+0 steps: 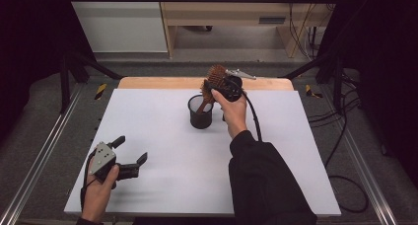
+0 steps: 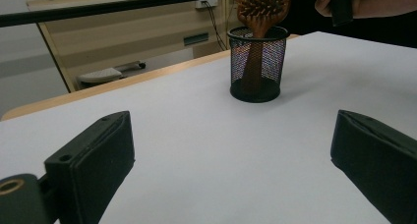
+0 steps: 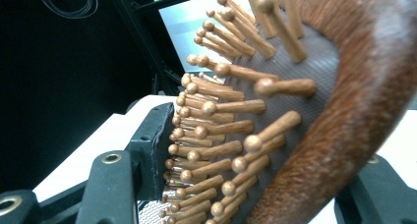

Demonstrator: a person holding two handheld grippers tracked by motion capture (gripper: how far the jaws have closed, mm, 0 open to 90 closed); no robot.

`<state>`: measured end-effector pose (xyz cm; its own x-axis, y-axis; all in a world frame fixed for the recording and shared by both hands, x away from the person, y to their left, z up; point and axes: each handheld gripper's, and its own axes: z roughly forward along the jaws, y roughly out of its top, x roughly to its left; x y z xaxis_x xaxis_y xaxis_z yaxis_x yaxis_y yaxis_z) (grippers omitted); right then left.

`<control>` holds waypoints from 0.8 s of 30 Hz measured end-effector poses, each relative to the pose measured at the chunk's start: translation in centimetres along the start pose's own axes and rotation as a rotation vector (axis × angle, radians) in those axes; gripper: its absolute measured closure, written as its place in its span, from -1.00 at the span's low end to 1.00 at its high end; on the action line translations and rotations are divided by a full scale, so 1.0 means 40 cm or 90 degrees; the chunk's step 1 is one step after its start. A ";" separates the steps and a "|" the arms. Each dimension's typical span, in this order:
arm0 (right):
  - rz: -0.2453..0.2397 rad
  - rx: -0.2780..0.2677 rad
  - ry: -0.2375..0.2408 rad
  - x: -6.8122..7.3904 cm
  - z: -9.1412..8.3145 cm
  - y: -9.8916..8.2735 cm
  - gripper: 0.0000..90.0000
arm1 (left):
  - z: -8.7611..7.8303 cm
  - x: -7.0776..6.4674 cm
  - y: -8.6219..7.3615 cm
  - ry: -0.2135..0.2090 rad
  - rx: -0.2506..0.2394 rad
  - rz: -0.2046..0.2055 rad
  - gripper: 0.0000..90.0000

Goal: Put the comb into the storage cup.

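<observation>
A wooden hairbrush (image 1: 216, 77) stands with its handle down inside a black mesh cup (image 1: 200, 112) near the back middle of the white table. My right gripper (image 1: 217, 85) is at the brush head, just above the cup. In the right gripper view the hairbrush (image 3: 305, 86) fills the gap of the right gripper (image 3: 260, 184), bristle tips against one pad and its wooden back against the other. My left gripper (image 1: 132, 149) rests open and bare at the front left. In the left gripper view the left gripper (image 2: 231, 160) faces the cup (image 2: 258, 67) and the hairbrush (image 2: 260, 8).
The white table top (image 1: 162, 161) lies on a wooden board whose edge (image 1: 162, 83) shows at the back. Metal rails run along both sides, and cables (image 1: 345, 136) trail on the floor at the right. A black frame bar crosses the back.
</observation>
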<state>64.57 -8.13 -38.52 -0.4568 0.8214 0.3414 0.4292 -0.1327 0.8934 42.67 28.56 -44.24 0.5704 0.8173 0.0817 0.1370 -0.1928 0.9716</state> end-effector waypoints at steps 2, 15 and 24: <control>-0.006 0.000 -0.002 0.001 0.000 -0.001 -0.11 | 0.000 0.000 0.000 0.000 0.000 0.000 -0.93; -0.037 0.005 -0.014 0.004 0.003 -0.003 -0.20 | 0.000 0.000 0.000 0.000 0.000 0.000 -0.93; -0.044 0.010 -0.018 0.001 0.004 -0.004 -0.25 | -0.003 0.002 0.003 0.003 -0.005 0.002 -0.93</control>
<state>64.59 -7.98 -38.71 -0.4643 0.8435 0.2700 0.4090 -0.0662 0.9101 42.62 28.68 -44.10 0.5670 0.8193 0.0854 0.1298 -0.1912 0.9729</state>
